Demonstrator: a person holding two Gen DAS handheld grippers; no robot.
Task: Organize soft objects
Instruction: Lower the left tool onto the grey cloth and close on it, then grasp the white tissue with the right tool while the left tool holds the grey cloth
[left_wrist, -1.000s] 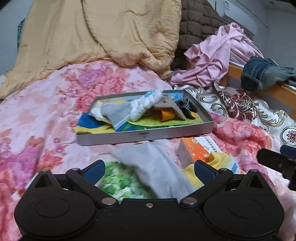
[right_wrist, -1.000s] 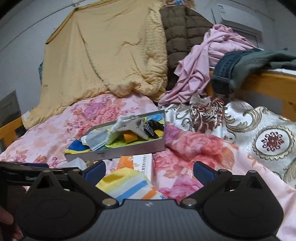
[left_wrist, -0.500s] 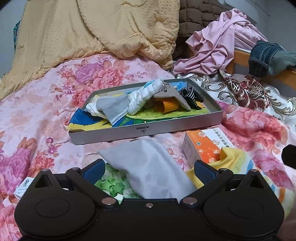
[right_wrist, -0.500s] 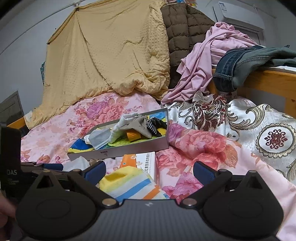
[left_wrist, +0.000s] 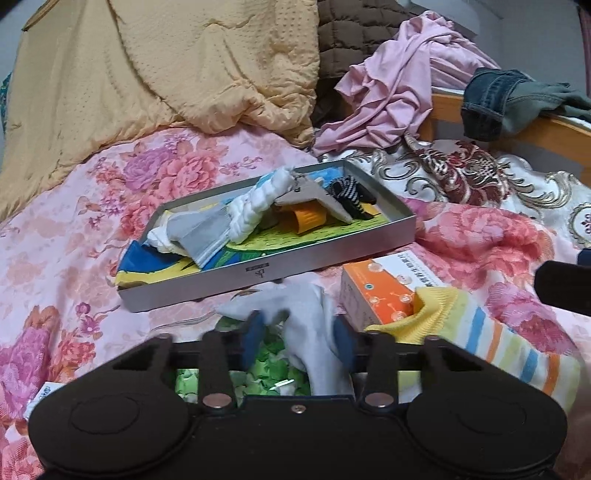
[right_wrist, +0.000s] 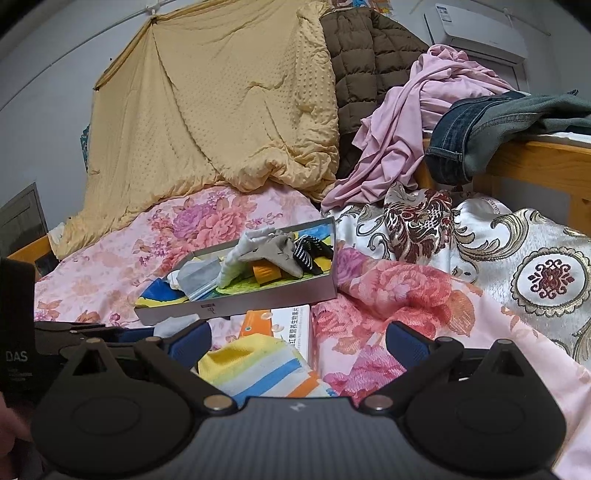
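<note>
A pale grey cloth (left_wrist: 308, 328) lies on a green star-print cloth (left_wrist: 273, 365), just in front of the grey metal tray (left_wrist: 258, 273). My left gripper (left_wrist: 298, 336) is closing; its blue pads squeeze the cloth, which bunches into a ridge between them. The tray (right_wrist: 236, 306) holds a white twisted sock (left_wrist: 258, 206), a grey cloth, an orange piece and a black-and-white striped sock (left_wrist: 347, 192). My right gripper (right_wrist: 299, 339) stands open above a yellow, blue and orange striped sock (right_wrist: 255, 365), with nothing gripped.
An orange and white box (left_wrist: 376, 291) sits right of the grey cloth, under the striped sock (left_wrist: 480, 332). A yellow quilt (right_wrist: 221, 110), a brown jacket (right_wrist: 365, 62), a pink garment (right_wrist: 406, 129) and jeans (right_wrist: 480, 129) on a wooden rail are piled behind.
The left gripper's jaws went from wide apart to pinched around the pale grey cloth, which has bunched up. The view shifted slightly forward. The right gripper kept still.
</note>
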